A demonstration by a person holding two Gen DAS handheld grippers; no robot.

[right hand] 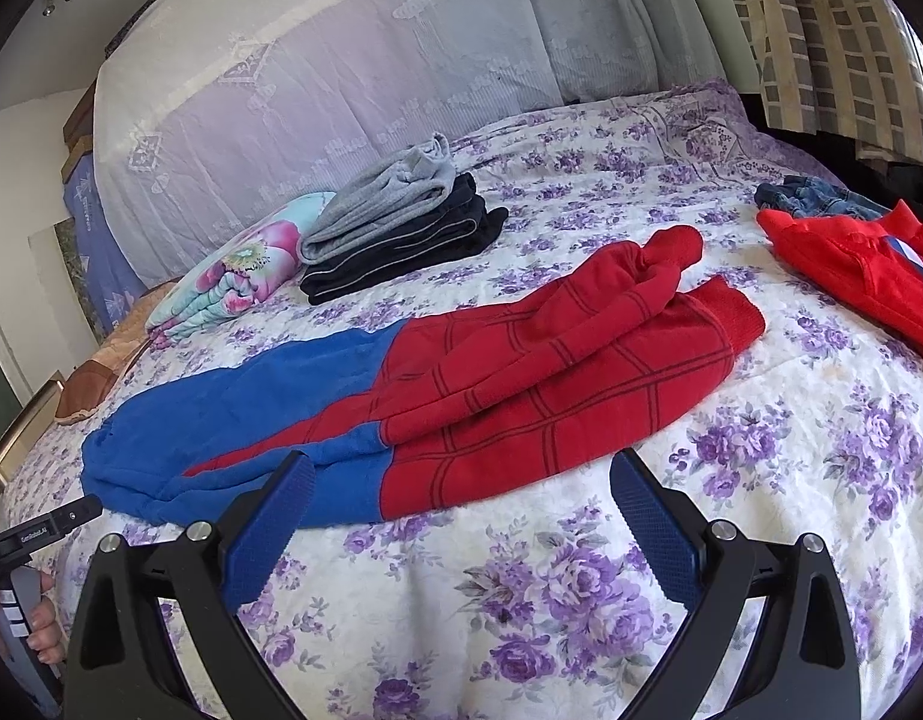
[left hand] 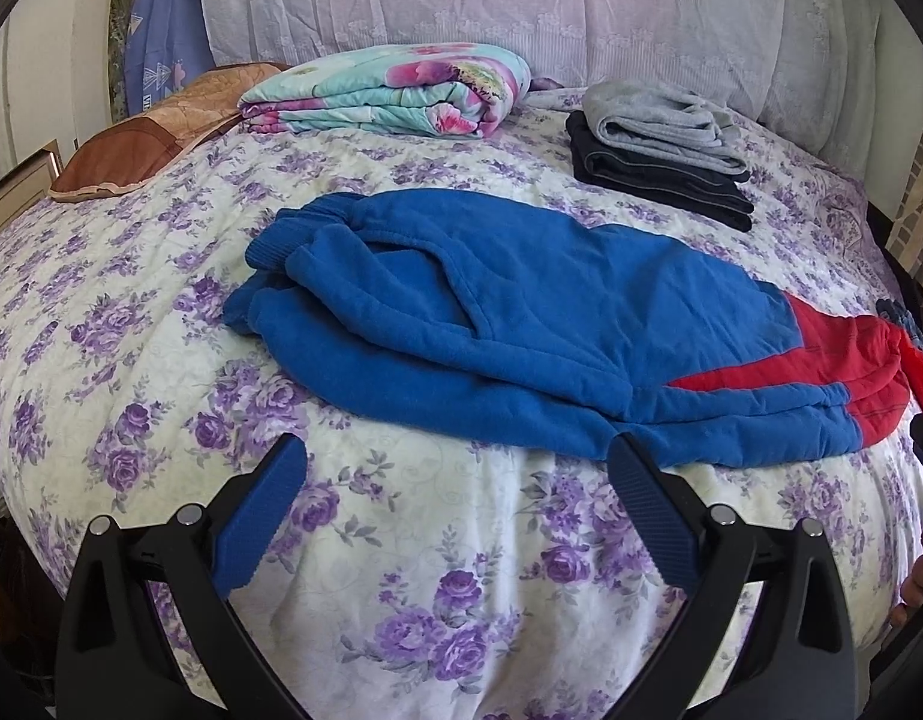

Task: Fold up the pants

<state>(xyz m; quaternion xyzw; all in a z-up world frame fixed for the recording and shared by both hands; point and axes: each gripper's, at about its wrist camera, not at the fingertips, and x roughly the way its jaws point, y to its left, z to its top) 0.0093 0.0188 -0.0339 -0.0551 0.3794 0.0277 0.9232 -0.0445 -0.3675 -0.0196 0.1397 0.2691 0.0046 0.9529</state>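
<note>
Blue and red fleece pants (left hand: 521, 324) lie across the flowered bedspread, folded lengthwise with one leg over the other. The blue waist end points left, and the red legs with dark grid lines (right hand: 569, 360) point right. My left gripper (left hand: 458, 456) is open and empty, just in front of the blue part's near edge. My right gripper (right hand: 461, 468) is open and empty, at the near edge where blue meets red. Both hover over the bed without touching the cloth.
A stack of folded grey and black pants (left hand: 659, 150) (right hand: 401, 228) sits at the back. A folded floral quilt (left hand: 389, 87) and a brown pillow (left hand: 131, 144) lie back left. A red garment (right hand: 851, 264) and jeans (right hand: 815, 195) lie at the right.
</note>
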